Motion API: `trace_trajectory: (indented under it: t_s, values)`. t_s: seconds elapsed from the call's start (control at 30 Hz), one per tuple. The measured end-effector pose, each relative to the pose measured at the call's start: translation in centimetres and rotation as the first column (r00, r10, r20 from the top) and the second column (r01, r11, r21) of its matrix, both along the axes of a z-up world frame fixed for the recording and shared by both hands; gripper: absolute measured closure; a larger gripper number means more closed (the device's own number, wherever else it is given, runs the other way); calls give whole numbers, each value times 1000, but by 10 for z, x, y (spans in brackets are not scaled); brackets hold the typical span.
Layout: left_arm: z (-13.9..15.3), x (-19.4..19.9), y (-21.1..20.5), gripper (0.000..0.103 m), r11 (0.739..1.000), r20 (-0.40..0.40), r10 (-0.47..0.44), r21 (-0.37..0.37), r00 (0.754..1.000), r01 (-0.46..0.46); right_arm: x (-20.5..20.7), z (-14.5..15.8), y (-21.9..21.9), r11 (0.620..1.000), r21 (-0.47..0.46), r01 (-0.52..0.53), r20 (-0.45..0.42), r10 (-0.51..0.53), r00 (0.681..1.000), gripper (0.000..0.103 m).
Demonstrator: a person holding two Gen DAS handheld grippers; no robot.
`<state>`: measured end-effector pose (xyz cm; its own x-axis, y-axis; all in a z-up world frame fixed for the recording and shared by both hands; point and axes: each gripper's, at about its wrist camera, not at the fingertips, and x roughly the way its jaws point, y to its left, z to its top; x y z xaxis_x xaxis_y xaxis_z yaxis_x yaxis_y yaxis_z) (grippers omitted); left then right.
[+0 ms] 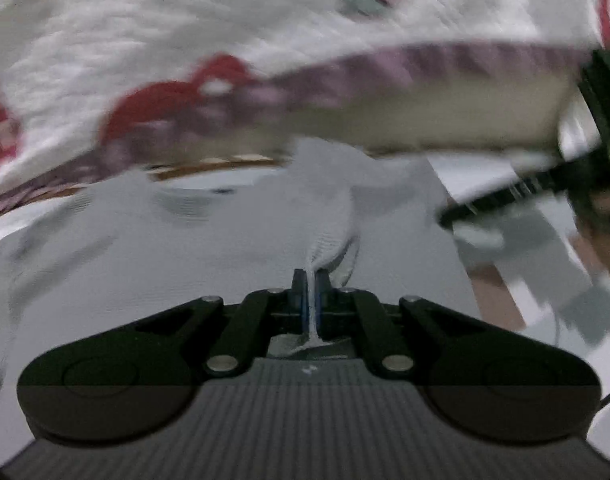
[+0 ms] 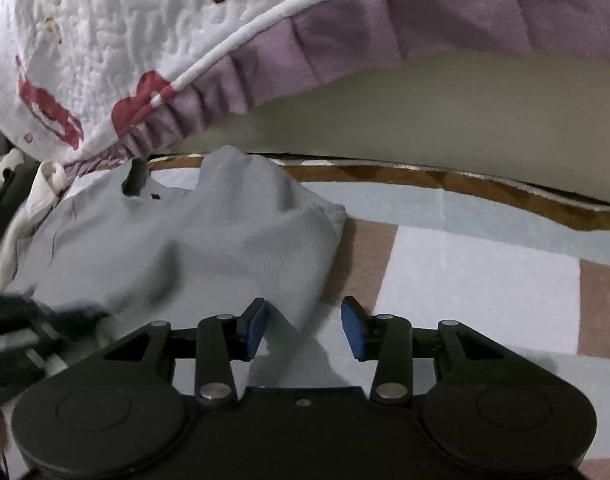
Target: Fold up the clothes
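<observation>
A light grey knit garment lies crumpled on a checked mat, beside a bed. My left gripper is shut on a raised fold of the grey garment, and the cloth runs up from between its blue pads. My right gripper is open. A corner of the garment hangs between its pads and rests against the left pad, clear of the right one. The left wrist view is blurred by motion.
A white quilted bedspread with red motifs and a purple frill overhangs the mattress side. The mat has pale blue, white and brown squares. A white cloth lies at the left. A blurred black gripper body shows on the right.
</observation>
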<state>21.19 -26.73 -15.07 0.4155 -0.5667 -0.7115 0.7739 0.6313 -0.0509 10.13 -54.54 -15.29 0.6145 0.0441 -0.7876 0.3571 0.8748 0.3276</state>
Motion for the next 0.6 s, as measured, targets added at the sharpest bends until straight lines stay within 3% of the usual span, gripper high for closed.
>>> trace_trajectory:
  t_s: [0.07,0.13,0.2,0.23,0.27,0.33,0.5,0.57,0.6]
  values:
    - [-16,12,19,98,996,-118,65,-46,991,-71,1,0,0,1000,14,5,1,-5,1000,56]
    - [-39,26,38,89,988,-272,100,-86,957,-128,3,-1,0,999,29,20,-4,-20,1000,55]
    - [-47,38,57,85,967,-372,128,-157,919,-199,5,-1,3,1000,16,19,-12,-18,1000,55]
    - [-45,42,68,70,951,-400,148,-192,905,-240,5,0,4,1000,10,13,-13,-13,1000,55]
    - [-42,43,77,53,939,-409,166,-211,897,-270,5,1,6,1000,7,8,-9,-7,1000,55]
    - [-35,37,91,50,928,-402,165,-245,901,-279,4,6,6,1000,18,4,9,-4,1000,55]
    - [-30,3,99,47,972,-391,-3,-218,921,-90,6,5,6,987,159,-1,-2,1,1000,55]
    - [-32,-8,93,42,982,-375,-47,-188,926,-27,9,6,16,973,219,-68,-41,79,996,55]
    - [-32,-14,91,42,985,-356,-55,-170,933,-7,7,13,27,972,196,-129,-38,139,990,55]
